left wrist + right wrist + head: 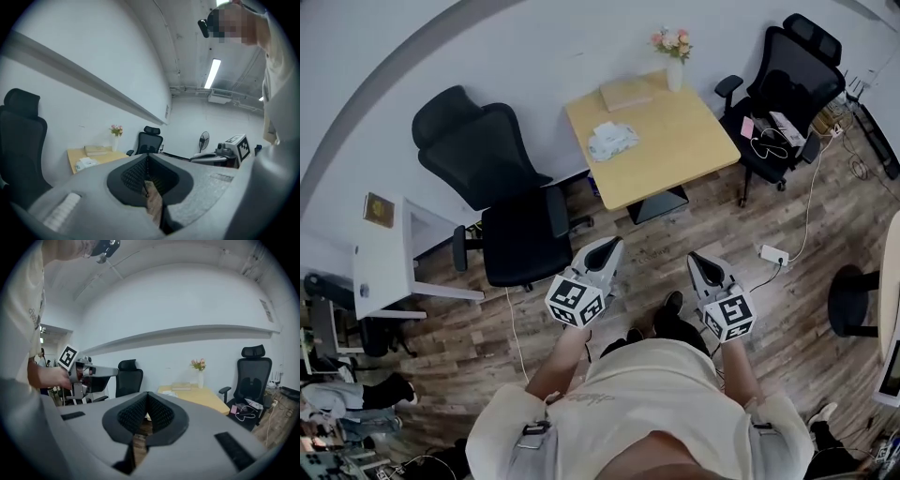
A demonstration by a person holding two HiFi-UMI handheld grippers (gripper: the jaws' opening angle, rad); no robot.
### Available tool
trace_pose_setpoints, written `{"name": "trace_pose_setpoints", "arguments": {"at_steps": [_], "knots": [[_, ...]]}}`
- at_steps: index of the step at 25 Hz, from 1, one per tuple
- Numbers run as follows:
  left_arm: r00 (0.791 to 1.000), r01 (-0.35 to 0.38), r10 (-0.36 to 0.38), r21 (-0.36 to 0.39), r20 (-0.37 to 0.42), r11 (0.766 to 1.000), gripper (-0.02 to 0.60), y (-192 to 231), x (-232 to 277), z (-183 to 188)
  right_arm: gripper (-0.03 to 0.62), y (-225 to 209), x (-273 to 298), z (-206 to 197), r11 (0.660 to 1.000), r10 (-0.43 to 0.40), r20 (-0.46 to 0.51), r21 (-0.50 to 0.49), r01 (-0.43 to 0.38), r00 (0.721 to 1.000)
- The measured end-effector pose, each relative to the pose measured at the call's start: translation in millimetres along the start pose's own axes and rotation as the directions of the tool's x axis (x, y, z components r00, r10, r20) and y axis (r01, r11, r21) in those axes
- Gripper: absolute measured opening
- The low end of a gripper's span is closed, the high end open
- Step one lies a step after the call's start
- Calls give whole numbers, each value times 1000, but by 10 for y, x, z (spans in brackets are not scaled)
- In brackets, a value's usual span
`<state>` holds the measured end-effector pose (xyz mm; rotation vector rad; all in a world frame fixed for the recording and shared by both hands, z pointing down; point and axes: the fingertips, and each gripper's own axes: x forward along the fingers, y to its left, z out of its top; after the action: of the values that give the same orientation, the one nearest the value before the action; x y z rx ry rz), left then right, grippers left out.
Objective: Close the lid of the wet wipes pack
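The wet wipes pack (pixel 611 141) lies on the wooden table (pixel 675 150), far ahead of both grippers; whether its lid is up cannot be told at this distance. It shows small in the left gripper view (pixel 86 162). My left gripper (pixel 609 247) and right gripper (pixel 701 262) are held close to the body over the wood floor, pointing toward the table. Both are shut with nothing between the jaws. In the gripper views the left gripper (pixel 147 157) and right gripper (pixel 147 395) have their pads pressed together.
A black office chair (pixel 502 187) stands left of the table and another (pixel 787 84) to its right. A vase of flowers (pixel 673 56) and a flat box (pixel 626 92) sit at the table's far edge. A white desk (pixel 389 262) is at left, and a power strip (pixel 773 254) with cables lies on the floor.
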<state>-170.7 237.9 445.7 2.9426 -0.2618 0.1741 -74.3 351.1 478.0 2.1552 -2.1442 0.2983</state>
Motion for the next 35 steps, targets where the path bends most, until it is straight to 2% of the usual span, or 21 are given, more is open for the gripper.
{"name": "trace_pose_setpoints", "arguments": {"at_steps": [5, 13, 19, 23, 29, 35], "knots": [[999, -36, 35, 40, 26, 999, 18, 19, 503, 260, 2, -541, 206, 22, 999, 43, -11, -13, -43, 999], [995, -98, 98, 29, -10, 995, 18, 56, 1144, 215, 2, -1116, 465, 7, 990, 135, -41, -30, -136, 990], [991, -119, 122, 55, -55, 991, 18, 65, 1316, 171, 2, -1307, 534, -64, 988, 154, -34, 18, -154, 987], [988, -133, 137, 46, -76, 990, 18, 199, 1373, 121, 2, -1338, 670, -42, 986, 166, -30, 24, -165, 986], [989, -123, 125, 30, -75, 992, 18, 368, 1550, 69, 2, -1396, 802, -66, 987, 159, -48, 21, -158, 986], [992, -114, 115, 21, -52, 993, 18, 696, 1848, 126, 2, -1637, 1089, 40, 991, 133, -70, 5, -133, 989]]}}
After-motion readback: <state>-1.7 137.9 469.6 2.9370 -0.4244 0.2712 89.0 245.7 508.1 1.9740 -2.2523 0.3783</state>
